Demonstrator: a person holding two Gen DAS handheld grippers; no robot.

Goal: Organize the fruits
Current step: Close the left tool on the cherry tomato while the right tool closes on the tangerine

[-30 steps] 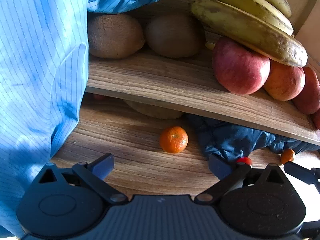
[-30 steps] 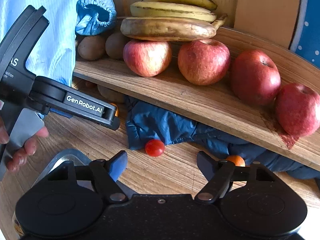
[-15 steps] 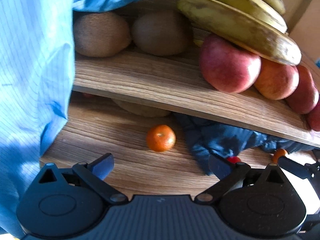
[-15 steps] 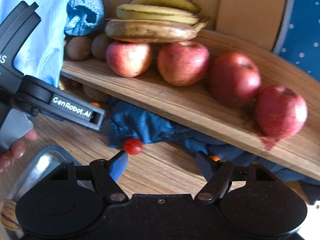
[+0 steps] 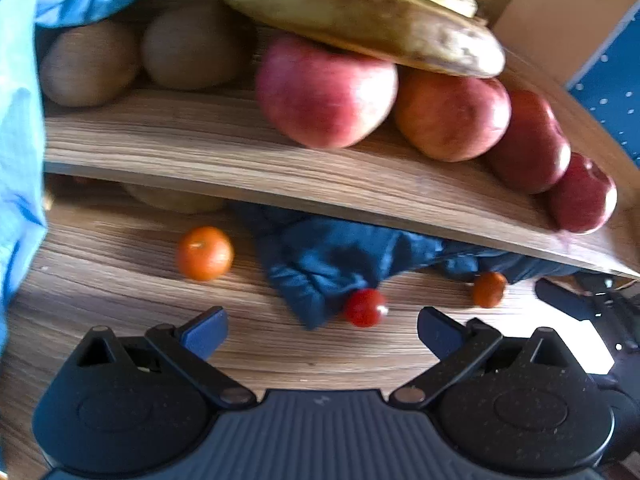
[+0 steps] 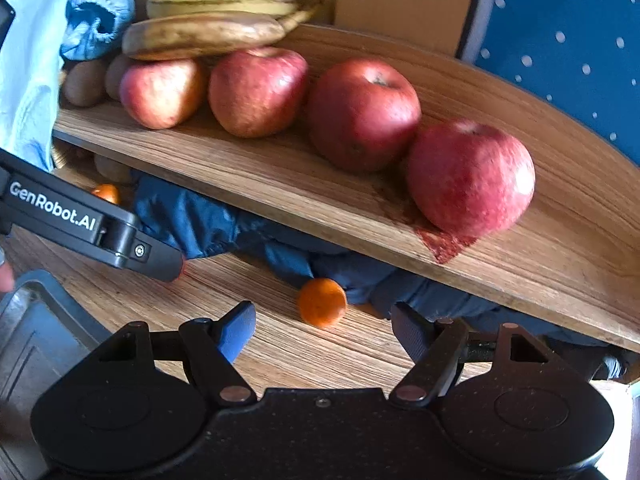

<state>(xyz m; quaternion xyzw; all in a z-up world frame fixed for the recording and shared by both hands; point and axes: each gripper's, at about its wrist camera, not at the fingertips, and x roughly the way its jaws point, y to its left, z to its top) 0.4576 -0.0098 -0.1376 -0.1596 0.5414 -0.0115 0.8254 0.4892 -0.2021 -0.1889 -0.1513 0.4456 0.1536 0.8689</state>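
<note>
left wrist view: the left gripper (image 5: 322, 330) has its jaws spread wide with nothing between them, angled down at the wood-grain table (image 5: 120, 292). a small round red cherry tomato (image 5: 363, 307) lies just ahead of the gap, slightly toward the right finger, touching the edge of a crumpled dark blue cloth (image 5: 340, 256). a small orange mandarin (image 5: 205, 253) sits farther ahead and to the left, clear of the cloth; a second small orange fruit (image 5: 488, 289) lies off to the right by the cloth. above, a curved wooden shelf (image 5: 240, 152) carries red apples (image 5: 326, 92), brown kiwis (image 5: 90, 64) and spotted yellow bananas (image 5: 360, 20).

right wrist view: the right gripper (image 6: 323, 328) is also open wide and empty. a small orange mandarin (image 6: 322, 303) lies straight ahead, centred between the fingers and touching the blue cloth (image 6: 192, 220) under the shelf (image 6: 360, 216). the left gripper's black arm (image 6: 92, 224) crosses at left, its tip hiding the tomato.

judging by this, the right hand is nearer its mandarin and lined up; the left sits closest to the tomato
</note>
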